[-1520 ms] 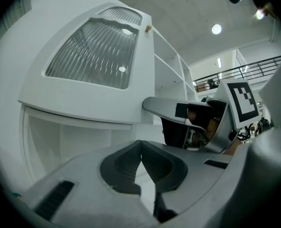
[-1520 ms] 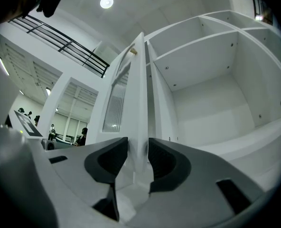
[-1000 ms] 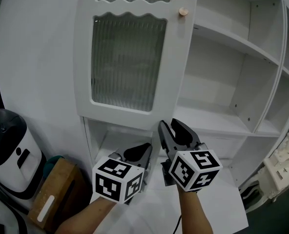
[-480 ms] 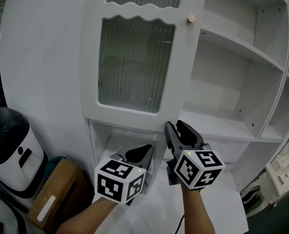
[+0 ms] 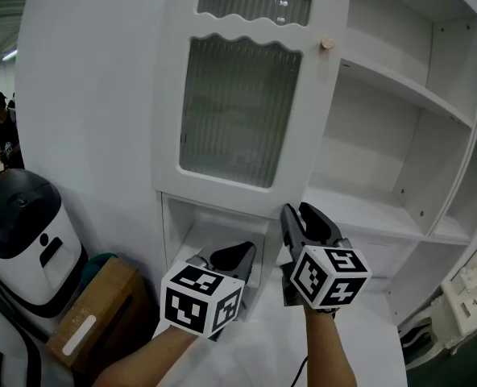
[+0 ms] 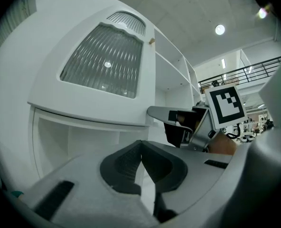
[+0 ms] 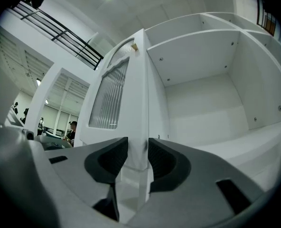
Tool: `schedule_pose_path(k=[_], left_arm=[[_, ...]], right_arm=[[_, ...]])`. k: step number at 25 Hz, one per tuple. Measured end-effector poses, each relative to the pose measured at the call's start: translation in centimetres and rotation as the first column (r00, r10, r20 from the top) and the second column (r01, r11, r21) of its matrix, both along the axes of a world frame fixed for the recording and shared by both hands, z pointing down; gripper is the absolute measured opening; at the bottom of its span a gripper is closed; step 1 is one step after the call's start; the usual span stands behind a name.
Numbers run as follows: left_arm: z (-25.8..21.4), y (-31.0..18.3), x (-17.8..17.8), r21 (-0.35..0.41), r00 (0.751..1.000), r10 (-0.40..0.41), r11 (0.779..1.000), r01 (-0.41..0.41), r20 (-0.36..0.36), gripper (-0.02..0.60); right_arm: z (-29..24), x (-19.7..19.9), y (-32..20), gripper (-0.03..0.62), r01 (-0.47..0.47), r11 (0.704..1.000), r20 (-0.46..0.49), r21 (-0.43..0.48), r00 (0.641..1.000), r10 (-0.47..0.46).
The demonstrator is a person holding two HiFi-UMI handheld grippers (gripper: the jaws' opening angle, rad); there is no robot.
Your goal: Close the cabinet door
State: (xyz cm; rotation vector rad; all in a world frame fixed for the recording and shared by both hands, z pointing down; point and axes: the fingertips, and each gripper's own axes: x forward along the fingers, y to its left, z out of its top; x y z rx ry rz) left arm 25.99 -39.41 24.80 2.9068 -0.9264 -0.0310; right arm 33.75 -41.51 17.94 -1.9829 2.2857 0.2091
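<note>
while the left gripper (image 6: 140, 145) hangs low and idle, its jaws pressed together on nothing, the right gripper (image 7: 138, 150) does the work: its two pads sit on either side of the cabinet door's free edge, at the bottom corner, and look clamped onto it. both grippers are close together in front of the person, just above a white ledge, with the right one a little higher and further in.

beyond them the cabinet door (image 5: 238, 111) stands swung out from the cabinet, hinged on its left side, its ribbed glass panel facing the person and its small round knob (image 5: 327, 44) near the top of the free edge. below the door is an open cubby (image 5: 214, 232). to the right, the white shelves (image 5: 383, 79) that the door should cover are fully exposed and bare.

as a judgement, the task is only begun: the hold on the door seems made, but the swing itself is all left to do, and the door must travel rightward across the shelves until it lies flush with the cabinet front.
</note>
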Motion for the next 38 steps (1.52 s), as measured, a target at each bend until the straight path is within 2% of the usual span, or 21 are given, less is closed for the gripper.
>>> schedule_pose_path(k=[11, 17, 31, 38], left_arm=[[0.8, 2.4, -2.0, -0.022, 0.999, -0.040, 0.999, 0.040, 0.008, 0.011], [1.1, 3.2, -3.5, -0.029, 0.999, -0.036, 0.999, 0.037, 0.017, 0.011], [1.1, 5.4, -9.7, -0.007, 1.000, -0.002, 1.000, 0.002, 0.029, 0.011], [1.6, 7.0, -11.8, -0.001, 0.999, 0.025, 1.000, -0.025, 0.033, 0.011]], right_arm=[[1.2, -1.0, 2.5, 0.127, 0.007, 1.000, 0.008, -0.025, 1.000, -0.007], [2.0, -2.5, 4.1, 0.079, -0.014, 1.000, 0.011, -0.025, 1.000, 0.014], [5.3, -11.9, 7.8, 0.040, -0.020, 0.997, 0.013, -0.072, 1.000, 0.021], [7.0, -15.8, 10.0, 0.021, -0.031, 0.995, 0.016, -0.097, 0.999, 0.032]])
